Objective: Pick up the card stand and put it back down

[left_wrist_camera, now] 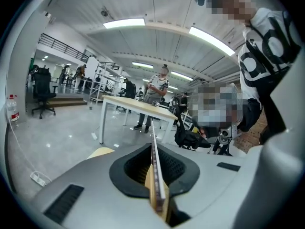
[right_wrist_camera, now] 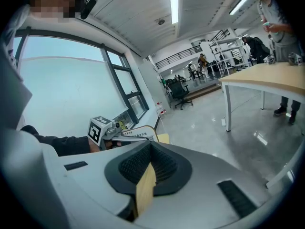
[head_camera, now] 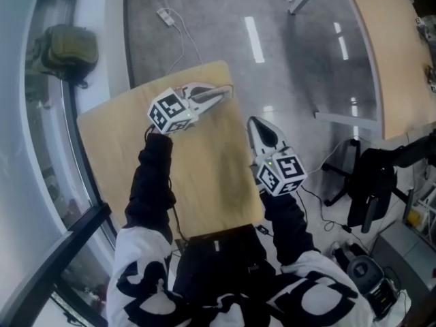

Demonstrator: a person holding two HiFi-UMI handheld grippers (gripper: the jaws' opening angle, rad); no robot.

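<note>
The card stand (right_wrist_camera: 135, 135) is a thin white card with print and a small square code. My left gripper (head_camera: 219, 95) is shut on it over the far end of the small wooden table (head_camera: 136, 135). In the left gripper view the card (left_wrist_camera: 157, 178) shows edge-on, pinched between the two dark pads (left_wrist_camera: 178, 168). From the right gripper view the left gripper (right_wrist_camera: 114, 131) holds it roughly flat above the table's corner. My right gripper (head_camera: 255, 125) hovers at the table's right edge, jaws together with nothing in them; only a strip of table wood (right_wrist_camera: 145, 189) shows below its tips.
A green backpack (head_camera: 67, 50) sits by the window rail at the left. A cable with a plug (head_camera: 165, 15) lies on the grey floor beyond the table. A large curved table (head_camera: 392, 53) and a black chair (head_camera: 371, 182) stand at the right. A person (left_wrist_camera: 159, 87) stands behind a long table (left_wrist_camera: 136, 105).
</note>
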